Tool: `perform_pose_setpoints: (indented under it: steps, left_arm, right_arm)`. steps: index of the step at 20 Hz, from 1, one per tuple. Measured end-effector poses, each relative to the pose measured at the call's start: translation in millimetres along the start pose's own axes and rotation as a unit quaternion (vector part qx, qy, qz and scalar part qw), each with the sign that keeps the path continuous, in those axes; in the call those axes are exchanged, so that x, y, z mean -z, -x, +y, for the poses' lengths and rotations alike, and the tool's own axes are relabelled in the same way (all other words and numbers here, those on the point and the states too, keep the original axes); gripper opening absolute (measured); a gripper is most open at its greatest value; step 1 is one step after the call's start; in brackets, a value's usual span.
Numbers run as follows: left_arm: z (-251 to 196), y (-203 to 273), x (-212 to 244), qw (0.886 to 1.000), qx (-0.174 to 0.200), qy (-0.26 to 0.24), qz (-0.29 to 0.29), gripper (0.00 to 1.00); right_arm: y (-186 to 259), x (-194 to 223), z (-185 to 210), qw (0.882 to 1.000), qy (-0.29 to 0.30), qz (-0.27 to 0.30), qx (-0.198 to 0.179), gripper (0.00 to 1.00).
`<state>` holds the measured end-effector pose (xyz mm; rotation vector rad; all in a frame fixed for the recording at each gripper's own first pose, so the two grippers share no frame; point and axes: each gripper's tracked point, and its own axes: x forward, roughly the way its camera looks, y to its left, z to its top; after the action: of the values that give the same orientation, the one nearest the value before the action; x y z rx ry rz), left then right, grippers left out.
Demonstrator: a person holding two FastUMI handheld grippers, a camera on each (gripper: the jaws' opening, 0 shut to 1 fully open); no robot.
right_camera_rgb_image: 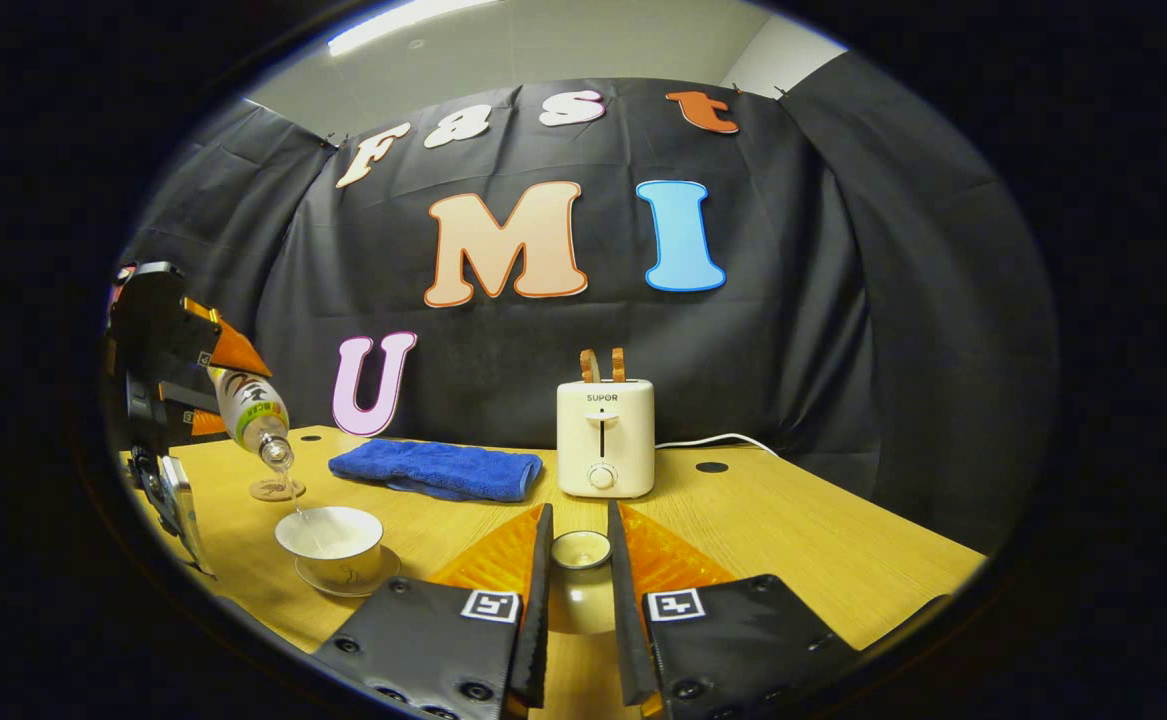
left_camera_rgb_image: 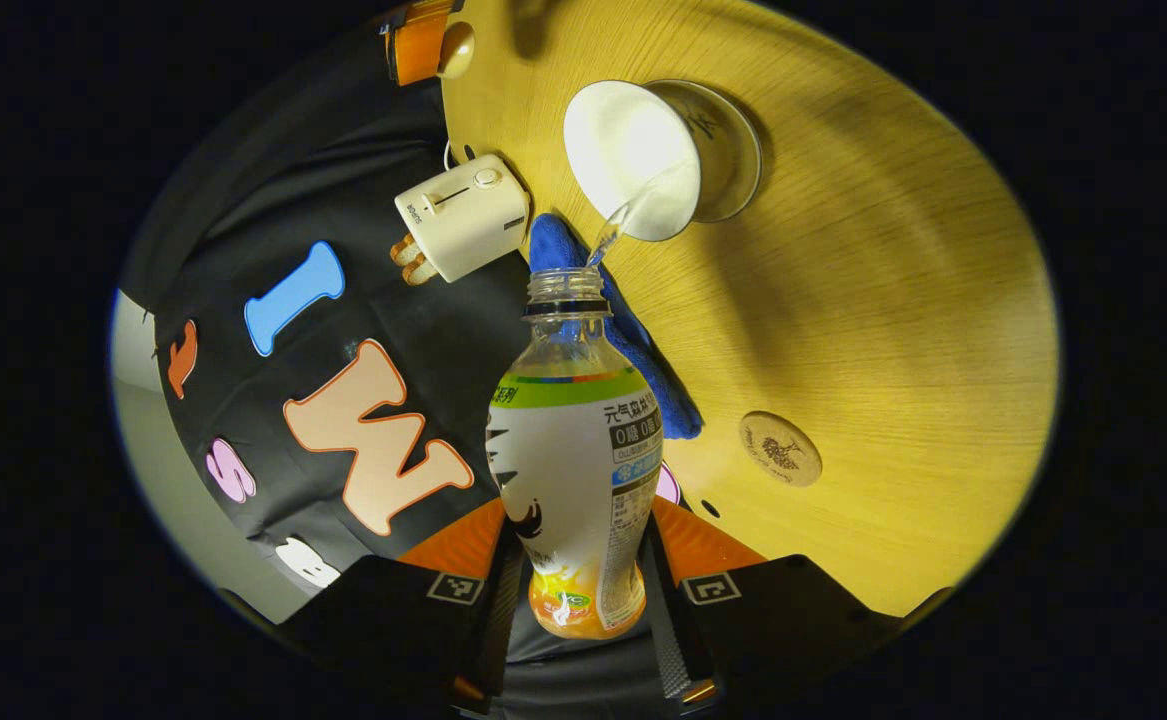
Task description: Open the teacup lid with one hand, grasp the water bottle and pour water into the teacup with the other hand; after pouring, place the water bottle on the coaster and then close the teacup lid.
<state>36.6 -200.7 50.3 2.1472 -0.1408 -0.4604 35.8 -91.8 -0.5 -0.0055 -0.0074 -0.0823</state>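
We pour from 1 water bottle (left_camera_rgb_image: 575, 470) into 1 teacup (left_camera_rgb_image: 633, 160) while holding 1 lid (right_camera_rgb_image: 581, 549) apart.

From the left in the right gripper view, we see the left gripper (right_camera_rgb_image: 205, 375) clamped on the tilted bottle, a thin stream falling into the white teacup on its 1 saucer (right_camera_rgb_image: 348, 582). Behind sits 1 round coaster (right_camera_rgb_image: 276, 489), bare on the wooden counter (right_camera_rgb_image: 793, 540). Next come 1 folded blue towel (right_camera_rgb_image: 438, 468) and 1 white toaster (right_camera_rgb_image: 605, 437) with 2 slices of toast poking up. Nearest us, the right gripper (right_camera_rgb_image: 577, 560) has both fingers closed on the lid, held above the counter, right of the teacup.
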Motion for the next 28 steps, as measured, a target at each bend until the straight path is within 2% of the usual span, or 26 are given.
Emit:
perform_pose_setpoints:
  steps: [10, 18, 24, 26, 28]
  left_arm:
    - [16, 1, -1, 0.999, -0.009, -0.035, 0.005, 0.57]
    - [11, -1, -7, 1.0, -0.008, -0.029, -0.005, 0.56]
    - [-28, -6, -28, 0.995, 0.017, 0.085, -0.047, 0.57]
    - [-43, -9, -32, 0.986, 0.029, 0.153, -0.058, 0.55]
    - [-50, -9, -38, 0.968, 0.029, 0.236, -0.076, 0.55]
  right_arm:
    - [0, -1, 0, 1.0, 0.0, 0.0, 0.0, 0.32]
    - [-1, 0, 0, 1.0, 0.0, 0.0, 0.0, 0.32]
    - [0, -1, -1, 1.0, 0.0, 0.0, 0.001, 0.32]
    - [-2, -1, 0, 1.0, 0.0, 0.0, 0.002, 0.32]
    - [-1, -1, -1, 1.0, 0.0, -0.001, 0.003, 0.32]
